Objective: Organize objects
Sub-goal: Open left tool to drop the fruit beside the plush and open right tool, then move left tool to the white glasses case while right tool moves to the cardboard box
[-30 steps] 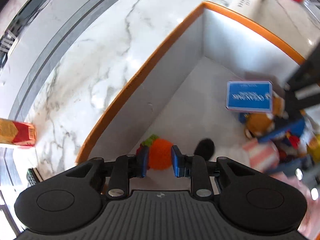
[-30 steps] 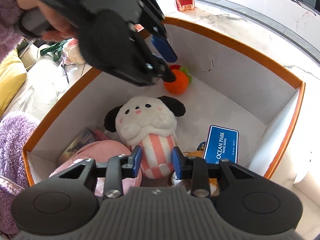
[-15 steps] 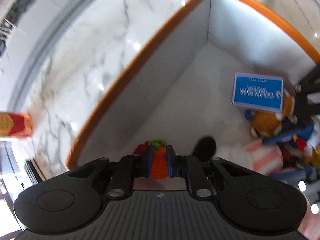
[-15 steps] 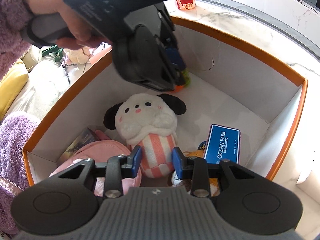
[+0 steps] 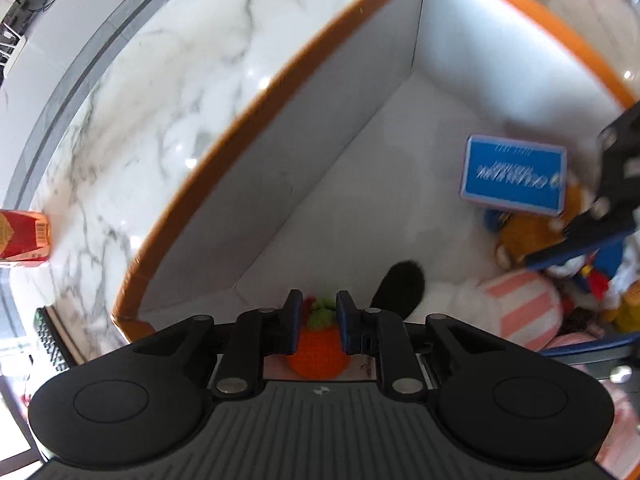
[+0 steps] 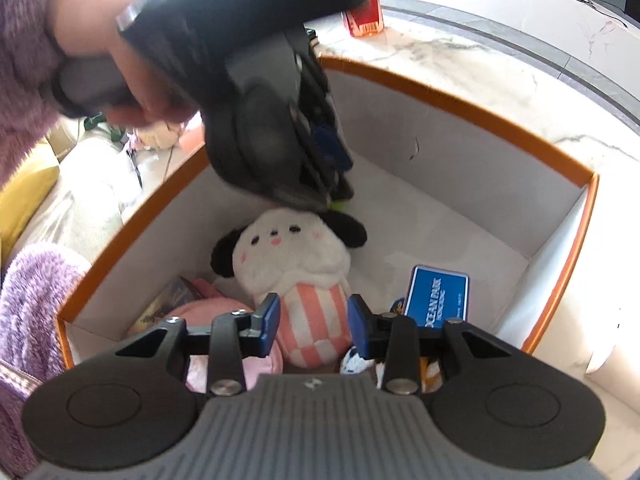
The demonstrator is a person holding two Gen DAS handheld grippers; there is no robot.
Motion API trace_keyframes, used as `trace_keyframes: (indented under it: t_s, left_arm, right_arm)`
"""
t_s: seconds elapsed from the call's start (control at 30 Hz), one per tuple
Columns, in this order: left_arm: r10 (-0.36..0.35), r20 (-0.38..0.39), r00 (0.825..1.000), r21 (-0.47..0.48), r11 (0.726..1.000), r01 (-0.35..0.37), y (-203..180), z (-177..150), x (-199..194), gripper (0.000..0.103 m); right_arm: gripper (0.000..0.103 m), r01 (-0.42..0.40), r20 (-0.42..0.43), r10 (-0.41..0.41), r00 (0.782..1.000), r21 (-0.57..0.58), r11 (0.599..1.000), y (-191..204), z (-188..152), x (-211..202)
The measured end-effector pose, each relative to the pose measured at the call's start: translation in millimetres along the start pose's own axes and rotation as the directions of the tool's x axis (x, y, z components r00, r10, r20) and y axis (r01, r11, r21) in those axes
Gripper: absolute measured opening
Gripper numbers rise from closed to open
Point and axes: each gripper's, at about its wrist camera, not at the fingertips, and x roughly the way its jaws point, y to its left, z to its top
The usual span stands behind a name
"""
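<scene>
Orange crochet fruit [image 5: 318, 350] pinched in left gripper [image 5: 319, 310], by the near corner of the orange-rimmed box [image 5: 256, 92], probably being lifted out for sorting. Right gripper [image 6: 313, 322] has just been opening, spread over the striped plush [image 6: 298, 268] mid-box, not gripping it.

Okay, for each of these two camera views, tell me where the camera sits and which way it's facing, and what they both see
Left wrist: sits on the left gripper, facing steeply down into the orange-rimmed white box; its fingers pinch the orange crocheted fruit toy.
Right wrist: sits on the right gripper, angled down over the white black-eared plush; its own open fingers, plus the person's left hand and purple sleeve, show.
Shared: box, plush, blue Ocean Park card, red carton.
</scene>
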Motion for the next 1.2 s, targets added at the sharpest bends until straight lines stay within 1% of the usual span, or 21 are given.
trace_keyframes:
  t_s: [0.1, 0.17, 0.23, 0.27, 0.37, 0.47, 0.53, 0.6, 0.63, 0.73, 0.83, 0.87, 0.9, 0.93, 0.97, 1.0, 1.07, 1.1, 1.13, 1.17, 1.2]
  left_arm:
    - [-0.031, -0.016, 0.999, -0.011, 0.999, 0.031, -1.2, -4.1, -1.7, 0.022]
    - [-0.056, -0.029, 0.998, -0.017, 0.998, 0.056, -3.1, -7.5, -3.7, 0.021]
    - [-0.068, -0.032, 0.997, -0.002, 0.998, 0.068, -7.5, -11.5, -5.1, 0.020]
    - [-0.062, -0.030, 0.998, -0.002, 0.998, 0.062, -8.7, -13.0, -5.4, 0.020]
    - [-0.060, -0.018, 0.998, -0.036, 0.998, 0.060, -7.2, -16.4, -7.4, 0.021]
    - [-0.051, 0.023, 0.998, -0.050, 0.997, 0.052, -7.2, -24.0, -18.3, 0.021]
    - [-0.035, 0.070, 0.997, -0.067, 0.997, 0.039, -7.7, -31.2, -31.8, 0.021]
    - [0.010, 0.132, 0.991, -0.085, 0.996, 0.001, -9.8, -38.8, -48.9, 0.023]
    - [0.035, 0.170, 0.985, -0.092, 0.996, -0.019, -11.8, -42.8, -58.7, 0.024]
    - [0.079, 0.273, 0.959, -0.125, 0.991, -0.046, -19.8, -53.9, -89.8, 0.026]
    - [0.103, 0.354, 0.930, -0.123, 0.990, -0.063, -36.7, -60.4, -119.5, 0.027]
    - [0.116, 0.383, 0.916, -0.112, 0.991, -0.079, -35.0, -69.2, -121.5, 0.027]
    - [0.132, 0.416, 0.900, -0.095, 0.990, -0.102, -39.3, -48.0, -125.3, 0.027]
    - [0.147, 0.446, 0.883, -0.077, 0.989, -0.126, -48.6, -47.6, -132.8, 0.027]
    - [0.165, 0.482, 0.861, -0.056, 0.986, -0.157, -64.1, -37.9, -138.2, 0.027]
    - [0.181, 0.521, 0.834, -0.032, 0.981, -0.193, -70.4, -32.4, -134.7, 0.029]
    - [0.200, 0.583, 0.788, 0.003, 0.969, -0.248, -94.4, -24.9, -141.1, 0.039]
    - [0.200, 0.605, 0.771, 0.017, 0.965, -0.263, -102.6, -20.1, -142.0, 0.046]
    - [0.189, 0.620, 0.762, 0.033, 0.964, -0.266, -114.0, -13.9, -148.4, 0.051]
    - [0.169, 0.627, 0.760, 0.053, 0.965, -0.258, -121.0, -7.7, -150.2, 0.052]
    - [0.149, 0.628, 0.763, 0.073, 0.966, -0.249, -128.6, -3.7, -148.4, 0.053]
  right_arm:
    - [0.040, 0.001, -0.014, -0.001, 1.000, 0.000, 1.000, 2.6, -0.5, 2.0]
    - [0.030, 0.009, -0.027, -0.009, 1.000, -0.006, 1.000, 4.3, -1.4, 6.0]
    - [0.029, 0.021, -0.047, -0.022, 0.999, -0.011, 1.000, 5.7, -2.5, 8.4]
    - [0.030, 0.020, -0.049, -0.020, 0.999, -0.005, 1.000, 5.7, -2.9, 9.2]
    - [0.030, 0.024, -0.047, -0.024, 0.999, 0.007, 1.000, 5.0, -3.0, 6.6]
    - [0.031, 0.043, -0.024, -0.043, 0.999, -0.003, 0.999, 10.7, -5.4, -3.3]
    - [0.031, 0.048, 0.019, -0.048, 0.999, 0.000, 0.999, 14.5, -8.1, -17.8]
    - [0.031, 0.056, 0.068, -0.057, 0.996, 0.016, 0.998, 16.3, -12.7, -33.8]
    - [0.031, 0.064, 0.092, -0.067, 0.994, 0.029, 0.998, 17.9, -15.8, -41.5]
    - [0.039, 0.107, 0.165, -0.120, 0.979, 0.091, 0.990, 18.3, -29.3, -64.0]
    - [0.041, 0.147, 0.232, -0.187, 0.955, 0.180, 0.973, 19.4, -49.6, -93.8]
    - [0.041, 0.158, 0.251, -0.209, 0.945, 0.209, 0.965, 17.7, -57.9, -102.3]
    - [0.041, 0.169, 0.266, -0.230, 0.936, 0.233, 0.958, 15.8, -65.7, -109.5]
    - [0.042, 0.188, 0.276, -0.258, 0.926, 0.256, 0.948, 13.3, -71.7, -117.3]
    - [0.044, 0.208, 0.278, -0.284, 0.918, 0.274, 0.939, 10.5, -78.4, -123.1]
    - [0.045, 0.230, 0.277, -0.313, 0.908, 0.295, 0.927, 6.8, -85.6, -128.3]
    - [0.047, 0.264, 0.273, -0.366, 0.890, 0.345, 0.901, -3.8, -100.7, -139.1]
    - [0.047, 0.277, 0.268, -0.389, 0.881, 0.374, 0.885, -9.8, -107.5, -141.8]
    - [0.047, 0.289, 0.262, -0.413, 0.872, 0.405, 0.868, -17.0, -114.9, -146.9]
    - [0.047, 0.300, 0.256, -0.436, 0.863, 0.434, 0.849, -24.1, -121.7, -150.1]
    - [0.047, 0.314, 0.248, -0.460, 0.853, 0.460, 0.831, -31.9, -128.1, -151.3]
